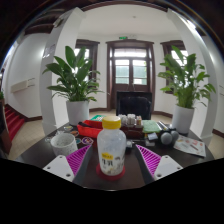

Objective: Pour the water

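Observation:
A clear plastic bottle (112, 148) with a yellow cap and a yellow label stands upright on a red coaster (111, 171) on the dark table (40, 152). My gripper (112, 166) is open, with the bottle between its two fingers and a gap at either side. The left pad (70, 161) and the right pad (153, 160) are level with the bottle's lower half. A white cup (63, 142) stands on the table just left of the bottle, beyond the left finger.
Behind the bottle lie a red box (92, 129), small green items and two dark round objects (168, 137). Papers (190, 147) lie at the right. Two potted plants (77, 95) (187, 100) flank a fireplace (133, 104) at the back.

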